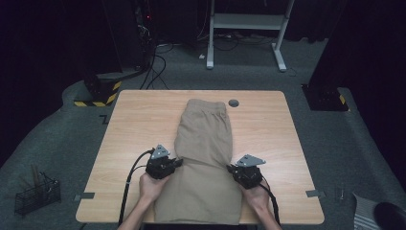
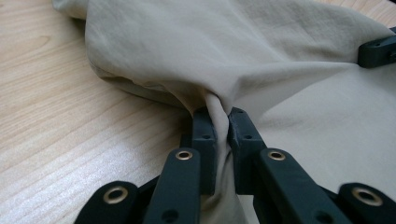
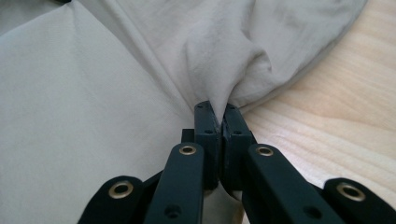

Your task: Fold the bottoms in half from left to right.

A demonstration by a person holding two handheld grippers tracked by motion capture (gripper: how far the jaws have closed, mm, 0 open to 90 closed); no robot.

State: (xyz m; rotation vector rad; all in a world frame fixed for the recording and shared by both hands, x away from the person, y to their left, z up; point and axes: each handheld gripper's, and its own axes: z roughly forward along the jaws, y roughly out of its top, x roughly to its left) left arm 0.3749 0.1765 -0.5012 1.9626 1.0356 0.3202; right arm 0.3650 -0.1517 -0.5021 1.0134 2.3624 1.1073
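— Where are the beige trousers [image 1: 203, 158]?
— In the middle of the wooden table [image 1: 129, 129]. The left gripper [image 2: 219, 122] and the right gripper [image 3: 219, 116] each pinch a fold tightly, at opposite edges.

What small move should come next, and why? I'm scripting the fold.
Probably lift both pinched edges and carry them toward the waistband. The left hand-held gripper and right hand-held gripper each clamp the beige trousers at opposite sides, mid-length.
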